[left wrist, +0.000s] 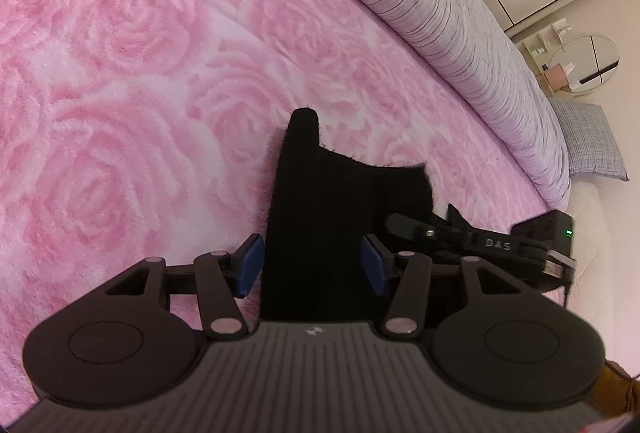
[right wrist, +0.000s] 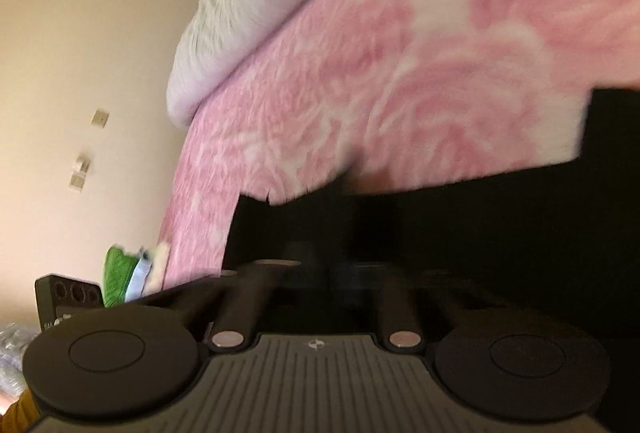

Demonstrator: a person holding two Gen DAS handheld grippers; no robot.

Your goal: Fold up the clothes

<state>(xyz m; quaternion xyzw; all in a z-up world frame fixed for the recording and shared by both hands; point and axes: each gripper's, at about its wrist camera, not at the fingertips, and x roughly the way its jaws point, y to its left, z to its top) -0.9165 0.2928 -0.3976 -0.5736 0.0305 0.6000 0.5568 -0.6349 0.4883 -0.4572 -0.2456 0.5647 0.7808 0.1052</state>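
Black knit garment (left wrist: 340,217) lies flat on the pink rose blanket (left wrist: 120,73), running straight ahead from the left gripper (left wrist: 312,265). Its long axis runs along the pointing line, with a narrow tab at the far end. The left jaws are about half open and straddle the near strip of cloth; the blue pads (left wrist: 250,265) sit just beside its edges, and whether they press I cannot tell. The right gripper (right wrist: 332,269) comes in from the right side of the garment, its jaws shut, tips lost against black cloth, so a pinch looks likely but is not confirmed. The fabric is fuzzy, soft and limp. The blanket is plush. Beyond it, a ribbed grey duvet (left wrist: 440,13), then the wall.
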